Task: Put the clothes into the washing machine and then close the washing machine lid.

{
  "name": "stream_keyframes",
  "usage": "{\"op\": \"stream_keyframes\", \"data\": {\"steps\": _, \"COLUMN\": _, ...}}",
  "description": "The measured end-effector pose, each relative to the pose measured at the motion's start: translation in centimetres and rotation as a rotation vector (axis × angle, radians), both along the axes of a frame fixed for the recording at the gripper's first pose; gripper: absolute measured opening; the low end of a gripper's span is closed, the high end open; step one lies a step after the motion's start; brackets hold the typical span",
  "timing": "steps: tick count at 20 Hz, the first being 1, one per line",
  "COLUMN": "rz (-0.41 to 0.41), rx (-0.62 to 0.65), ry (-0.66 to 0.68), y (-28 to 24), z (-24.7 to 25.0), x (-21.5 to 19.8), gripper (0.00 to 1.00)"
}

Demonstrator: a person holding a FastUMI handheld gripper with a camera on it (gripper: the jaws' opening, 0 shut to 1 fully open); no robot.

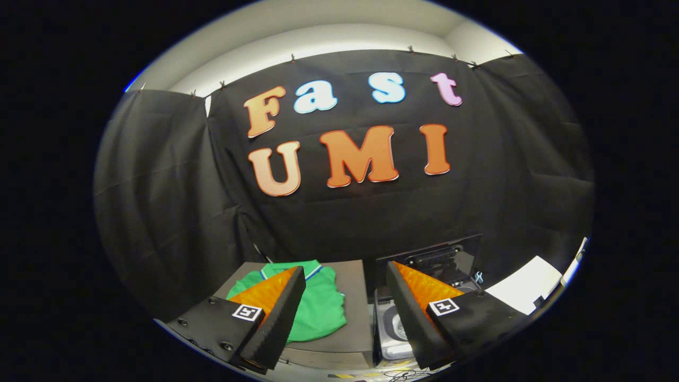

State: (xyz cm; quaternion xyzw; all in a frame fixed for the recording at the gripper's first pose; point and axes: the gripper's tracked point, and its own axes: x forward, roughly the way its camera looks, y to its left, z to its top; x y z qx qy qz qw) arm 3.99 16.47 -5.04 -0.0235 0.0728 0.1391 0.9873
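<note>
nothing was loaded yet: gripper [345, 302] fingers spread apart, folded green polo shirt [318, 310] lower left, open-lidded grey washing machine [392, 329] lower right.

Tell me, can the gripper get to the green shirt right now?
Probably yes. The gripper is open and holds nothing, and the green shirt lies uncovered on the grey platform just ahead of its fingers.
</note>
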Motion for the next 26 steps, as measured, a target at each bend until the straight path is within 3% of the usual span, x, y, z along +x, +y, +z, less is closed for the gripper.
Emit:
{"op": "stream_keyframes", "data": {"steps": 8, "rz": 0.123, "rx": -0.143, "ry": 0.164, "y": 10.4, "z": -8.6, "x": 1.8, "gripper": 0.99}}
{"op": "stream_keyframes", "data": {"steps": 18, "rz": 0.045, "rx": -0.293, "ry": 0.329, "y": 12.3, "z": -17.5, "x": 5.1, "gripper": 0.98}}
{"op": "stream_keyframes", "data": {"steps": 23, "rz": 0.047, "rx": -0.366, "ry": 0.321, "y": 12.4, "z": -18.0, "x": 5.3, "gripper": 0.98}}
{"op": "stream_keyframes", "data": {"steps": 24, "rz": 0.042, "rx": -0.35, "ry": 0.329, "y": 12.1, "z": -18.1, "x": 5.4, "gripper": 0.97}}
{"op": "stream_keyframes", "data": {"steps": 26, "rz": 0.028, "rx": -0.331, "ry": 0.325, "y": 11.2, "z": -18.3, "x": 6.2, "gripper": 0.77}}
